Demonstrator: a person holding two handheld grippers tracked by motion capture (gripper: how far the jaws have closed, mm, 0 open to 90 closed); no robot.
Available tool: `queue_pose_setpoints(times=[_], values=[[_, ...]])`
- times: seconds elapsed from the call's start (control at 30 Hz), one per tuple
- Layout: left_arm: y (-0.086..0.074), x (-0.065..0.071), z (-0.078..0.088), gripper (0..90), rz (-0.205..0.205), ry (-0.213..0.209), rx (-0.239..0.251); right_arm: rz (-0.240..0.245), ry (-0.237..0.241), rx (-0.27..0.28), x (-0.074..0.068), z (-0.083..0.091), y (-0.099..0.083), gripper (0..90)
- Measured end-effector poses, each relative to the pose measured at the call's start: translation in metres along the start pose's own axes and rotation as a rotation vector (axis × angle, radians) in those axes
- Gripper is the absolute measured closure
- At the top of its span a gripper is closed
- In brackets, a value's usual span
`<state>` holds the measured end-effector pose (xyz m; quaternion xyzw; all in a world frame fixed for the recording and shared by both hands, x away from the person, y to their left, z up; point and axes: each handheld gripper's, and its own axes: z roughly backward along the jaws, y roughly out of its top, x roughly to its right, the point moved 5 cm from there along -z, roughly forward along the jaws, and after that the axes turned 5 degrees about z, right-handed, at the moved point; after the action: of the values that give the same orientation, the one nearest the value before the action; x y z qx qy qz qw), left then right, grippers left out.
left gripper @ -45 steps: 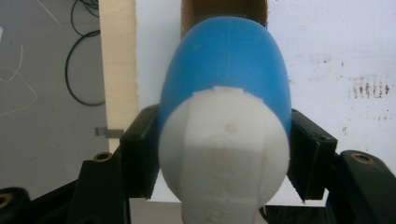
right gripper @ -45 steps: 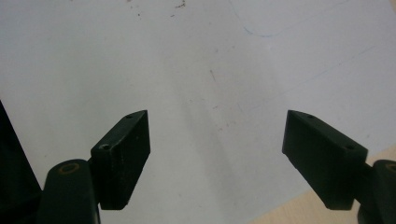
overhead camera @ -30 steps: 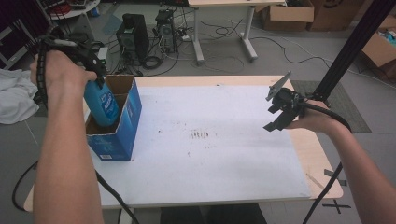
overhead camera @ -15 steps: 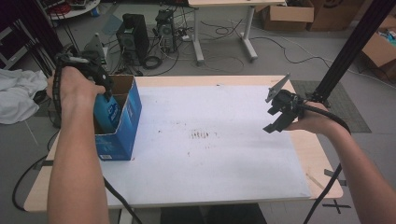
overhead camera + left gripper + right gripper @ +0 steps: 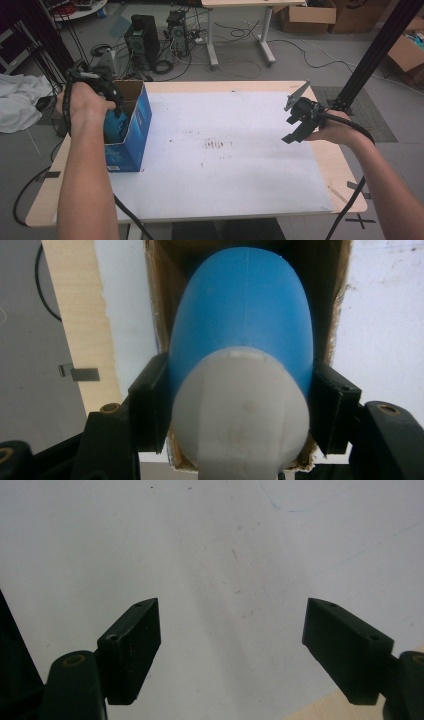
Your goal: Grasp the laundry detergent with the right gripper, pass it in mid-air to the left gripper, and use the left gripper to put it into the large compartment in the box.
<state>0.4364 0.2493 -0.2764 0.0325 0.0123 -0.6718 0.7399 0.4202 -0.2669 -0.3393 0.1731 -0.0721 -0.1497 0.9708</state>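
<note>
While the left gripper point(image 5: 240, 405) clamps a blue bottle point(image 5: 242, 325) just below its white cap point(image 5: 240, 415), the bottle hangs inside the open box point(image 5: 131, 131) at the table's point(image 5: 260, 210) left edge. Smooth plastic, probably slippery and light; the hold under the cap looks sound, jaws pressed on both sides. Box walls sit close around the bottle and could catch it. The right gripper point(image 5: 232, 645) hovers near the right edge, jaws spread wide, nothing between them. The white sheet point(image 5: 225, 170) is bare, with faint smudges at its middle.
</note>
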Motion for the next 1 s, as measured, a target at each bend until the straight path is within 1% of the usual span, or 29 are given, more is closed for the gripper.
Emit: queue_pose_setpoints(times=[0.1,0.23,0.37,0.57,0.6,0.67,0.8,1.0], values=[[-0.001,-0.001,-0.005,38.5,0.004,0.000,-0.005,0.001,0.000,-0.002,0.000,0.000,-0.001,23.3],[-0.001,0.000,-0.011,38.5,-0.006,0.009,-0.015,-0.002,-0.001,-0.001,0.000,0.000,-0.002,23.2],[-0.001,0.002,-0.018,38.5,-0.001,-0.002,-0.016,-0.002,-0.001,-0.002,0.000,0.000,-0.002,23.2],[-0.002,0.004,-0.026,38.5,-0.013,0.010,-0.028,0.003,-0.003,-0.008,-0.002,-0.001,-0.002,23.3],[-0.002,0.004,-0.027,38.5,-0.008,0.006,-0.027,0.005,-0.002,-0.006,-0.002,-0.001,-0.002,23.3],[-0.002,0.004,-0.030,38.5,-0.019,0.010,-0.035,0.004,-0.003,-0.004,-0.002,-0.001,-0.001,23.3],[-0.003,0.005,-0.034,38.5,-0.022,0.011,-0.037,0.004,-0.003,-0.003,-0.003,0.000,-0.001,23.3],[-0.003,0.005,-0.039,38.4,-0.008,-0.004,-0.042,0.005,-0.004,-0.005,-0.003,0.000,-0.003,23.2]])
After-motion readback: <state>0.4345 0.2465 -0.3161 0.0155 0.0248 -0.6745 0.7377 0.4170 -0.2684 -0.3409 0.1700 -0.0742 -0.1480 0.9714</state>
